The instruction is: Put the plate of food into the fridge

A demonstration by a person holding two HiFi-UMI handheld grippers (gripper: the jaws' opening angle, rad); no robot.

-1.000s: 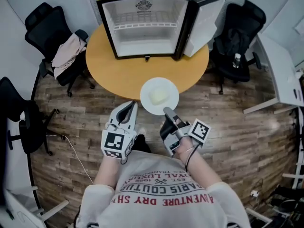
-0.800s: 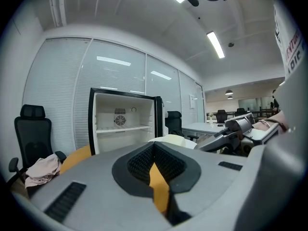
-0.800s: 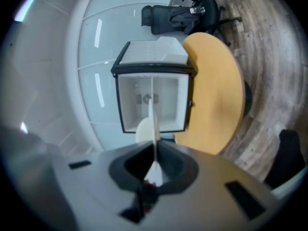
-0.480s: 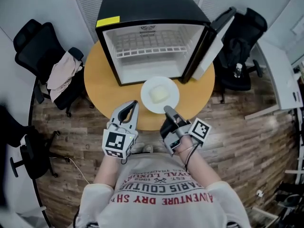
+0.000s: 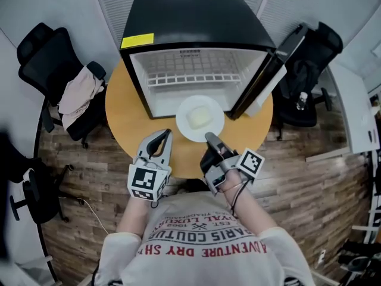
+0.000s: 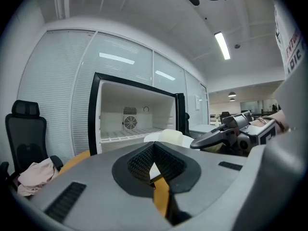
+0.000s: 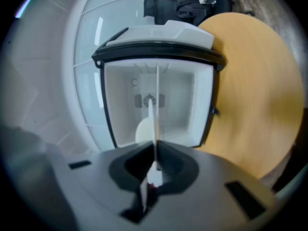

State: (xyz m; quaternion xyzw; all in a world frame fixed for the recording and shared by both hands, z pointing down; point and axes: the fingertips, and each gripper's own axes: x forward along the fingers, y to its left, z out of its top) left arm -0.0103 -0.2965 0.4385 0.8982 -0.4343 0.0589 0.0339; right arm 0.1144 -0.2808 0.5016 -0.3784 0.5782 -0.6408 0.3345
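Note:
A white plate [image 5: 186, 108] with a pale block of food [image 5: 199, 118] hangs over the round wooden table [image 5: 128, 121], right before the open black mini fridge [image 5: 190, 16]. My right gripper [image 5: 209, 138] is shut on the plate's near rim. In the right gripper view the plate [image 7: 155, 100] shows edge-on between the jaws, with the fridge's white inside [image 7: 185, 105] behind it. My left gripper [image 5: 164, 134] is shut and empty, just left of the plate. From the left gripper view the plate [image 6: 153, 136] and food [image 6: 172, 134] sit ahead of the fridge [image 6: 130, 114].
The fridge door [image 5: 262, 82] stands swung open to the right. A wire shelf [image 5: 190, 77] crosses the fridge's inside. A black chair with clothes [image 5: 77, 91] is at the left and another black chair [image 5: 309, 70] at the right. A white desk [image 5: 357, 106] is at the far right.
The person has stepped toward the table. The plate, held in the right gripper, has gone from beyond the table's edge to over the table at the fridge opening. Both grippers kept their state.

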